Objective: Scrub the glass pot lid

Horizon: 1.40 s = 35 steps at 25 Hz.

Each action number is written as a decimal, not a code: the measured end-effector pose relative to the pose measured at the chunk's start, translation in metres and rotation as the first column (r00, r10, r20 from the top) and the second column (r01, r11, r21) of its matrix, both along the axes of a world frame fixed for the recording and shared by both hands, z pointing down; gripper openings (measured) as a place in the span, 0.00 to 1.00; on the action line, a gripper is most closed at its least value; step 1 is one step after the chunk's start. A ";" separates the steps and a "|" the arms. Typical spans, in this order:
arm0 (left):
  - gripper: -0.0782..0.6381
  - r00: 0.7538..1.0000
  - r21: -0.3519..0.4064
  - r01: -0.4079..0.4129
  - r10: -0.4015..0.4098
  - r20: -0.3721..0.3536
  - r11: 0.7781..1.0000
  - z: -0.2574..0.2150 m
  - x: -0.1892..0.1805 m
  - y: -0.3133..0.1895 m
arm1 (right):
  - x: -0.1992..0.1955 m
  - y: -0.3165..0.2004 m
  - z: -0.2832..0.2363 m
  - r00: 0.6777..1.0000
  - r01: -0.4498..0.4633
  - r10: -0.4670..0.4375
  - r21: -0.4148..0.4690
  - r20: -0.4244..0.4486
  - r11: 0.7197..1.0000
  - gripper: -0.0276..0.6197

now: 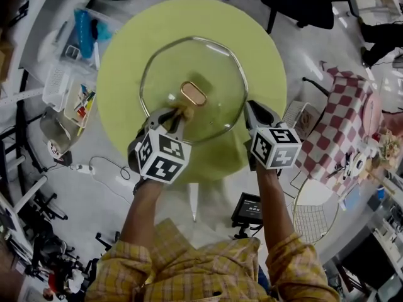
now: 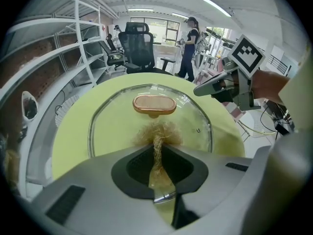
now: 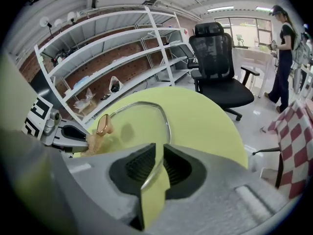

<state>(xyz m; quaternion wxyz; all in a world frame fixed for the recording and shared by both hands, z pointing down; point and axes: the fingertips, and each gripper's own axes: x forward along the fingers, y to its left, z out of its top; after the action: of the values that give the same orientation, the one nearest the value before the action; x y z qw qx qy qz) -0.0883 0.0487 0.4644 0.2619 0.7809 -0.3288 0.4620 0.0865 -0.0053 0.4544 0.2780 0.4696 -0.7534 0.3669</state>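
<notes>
The glass pot lid [image 1: 217, 80] is sitting knob-up over the middle of the round yellow-green desk [image 1: 126, 74], with its copper-coloured knob [image 1: 193, 94] at the centre of the glass.

The left gripper [image 1: 175, 114] is reaching in from the person's side of the knob. Its fingers are pressing together on a tuft of tan, fibrous scrubber [image 2: 159, 133]. The bushy end of the scrubber is resting on the glass just beside the knob [image 2: 154, 104], on the side nearer the person.

The right gripper [image 1: 255, 115] is working at the lid's edge, to the right of the knob and well apart from it. Its fingers are pinching the metal rim, which is running straight between them in the right gripper view [image 3: 157, 163]. That same view is showing the left gripper [image 3: 73, 133] and the scrubber [image 3: 93, 143] close beside the knob [image 3: 102, 125].

Beyond the knob, on the far side of the desk [image 3: 205, 116], a black office chair [image 3: 215, 58] is standing on the floor. White shelves [image 3: 122, 48] are lining the wall beyond it.
</notes>
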 end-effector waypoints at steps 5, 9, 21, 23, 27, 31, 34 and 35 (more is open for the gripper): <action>0.17 1.000 0.006 -0.001 0.001 0.006 1.000 0.000 0.001 0.000 | 0.004 0.000 0.010 1.000 -0.005 0.005 -0.030 0.001 1.000 0.12; 0.17 1.000 0.017 -0.002 0.002 0.010 1.000 -0.001 0.002 0.001 | 0.004 0.001 0.015 1.000 -0.015 0.015 -0.053 0.002 0.998 0.12; 0.17 1.000 0.010 -0.014 0.014 0.010 1.000 0.000 0.001 0.003 | 0.001 0.003 0.026 0.996 -0.004 0.016 -0.135 0.088 0.991 0.12; 0.17 1.000 0.018 -0.012 0.012 0.007 1.000 0.000 0.001 0.000 | 0.001 0.000 0.028 0.992 0.026 -0.004 -0.168 0.130 0.985 0.12; 0.17 1.000 0.030 -0.005 0.005 0.005 1.000 0.000 0.001 0.001 | 0.000 -0.002 0.029 0.983 0.067 -0.032 -0.194 0.180 0.979 0.12; 0.17 1.000 0.031 0.005 -0.004 -0.015 0.999 0.000 0.001 0.001 | 0.000 -0.002 0.029 0.985 0.088 -0.059 -0.183 0.160 0.979 0.12; 0.17 0.999 0.042 0.022 -0.020 -0.028 0.999 -0.001 -0.002 0.003 | -0.002 -0.001 0.029 0.987 0.102 -0.077 -0.181 0.140 0.978 0.12; 0.17 0.999 0.045 0.032 -0.031 -0.035 0.998 -0.001 -0.003 0.002 | -0.003 -0.002 0.029 0.987 0.101 -0.077 -0.179 0.139 0.979 0.12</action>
<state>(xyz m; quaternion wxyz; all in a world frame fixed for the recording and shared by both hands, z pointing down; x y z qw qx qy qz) -0.0917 0.0512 0.4637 0.2570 0.7893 -0.3468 0.4367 0.0838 -0.0071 0.4839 0.2867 0.3823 -0.7528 0.4527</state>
